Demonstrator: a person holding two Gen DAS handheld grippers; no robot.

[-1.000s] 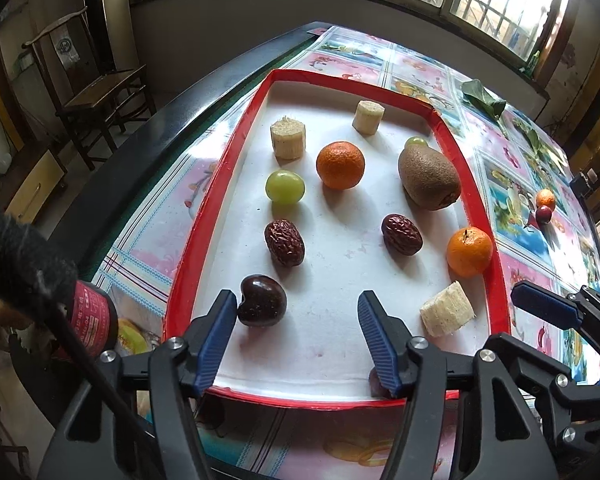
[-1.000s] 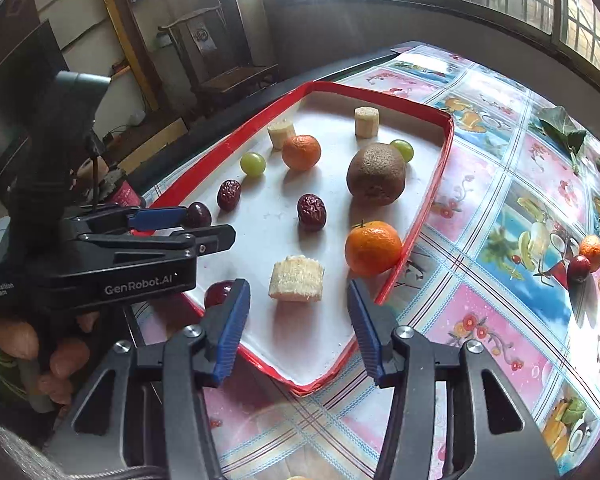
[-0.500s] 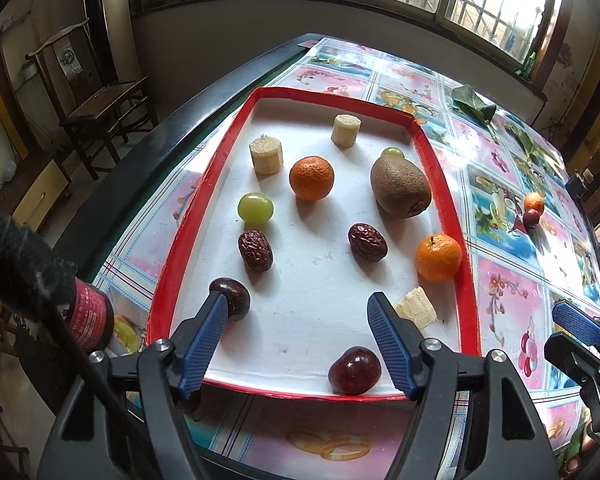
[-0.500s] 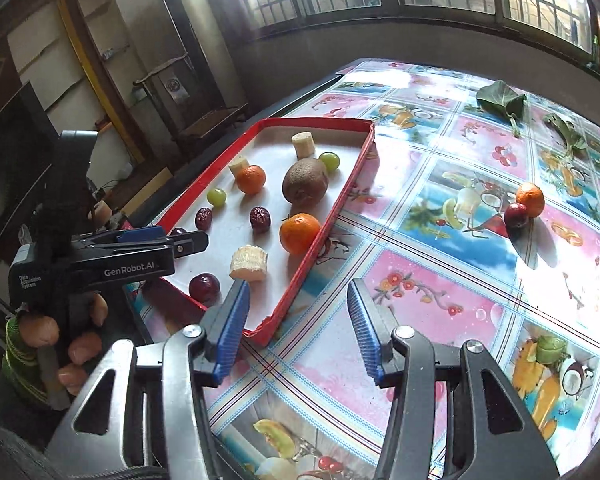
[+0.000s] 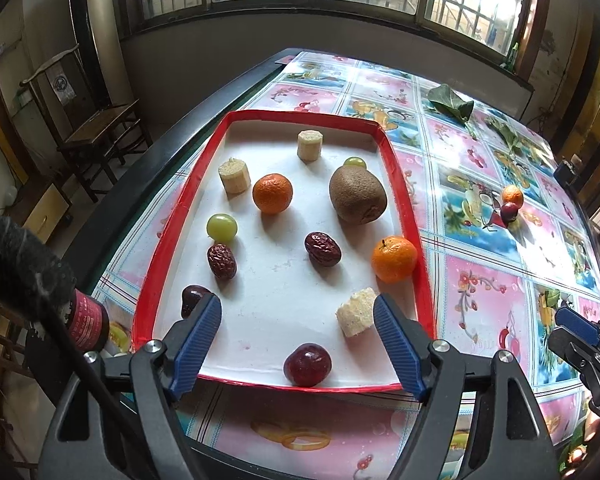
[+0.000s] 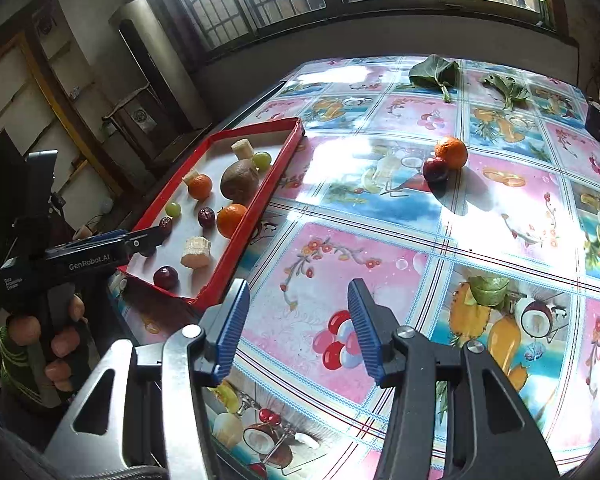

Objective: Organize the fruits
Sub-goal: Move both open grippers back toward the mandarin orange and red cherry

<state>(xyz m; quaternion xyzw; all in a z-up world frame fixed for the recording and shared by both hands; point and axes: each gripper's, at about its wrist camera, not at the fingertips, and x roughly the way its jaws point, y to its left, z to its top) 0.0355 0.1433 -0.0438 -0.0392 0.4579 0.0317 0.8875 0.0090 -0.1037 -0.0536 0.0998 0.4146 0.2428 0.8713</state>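
Left wrist view shows the red tray (image 5: 406, 184) on the bench (image 5: 484, 288), with the fruits spread inside it. The left tool (image 5: 298, 342) hangs over the near rim, released and empty; its left finger (image 5: 196, 340) covers part of a dark cherry (image 5: 191, 298). A second cherry (image 5: 307, 364) lies between the fingers. The right tool (image 6: 296, 332) is also released, over bare cloth, well apart from an orange (image 6: 452, 152) touching a small dark fruit (image 6: 435, 169) outside the tray.
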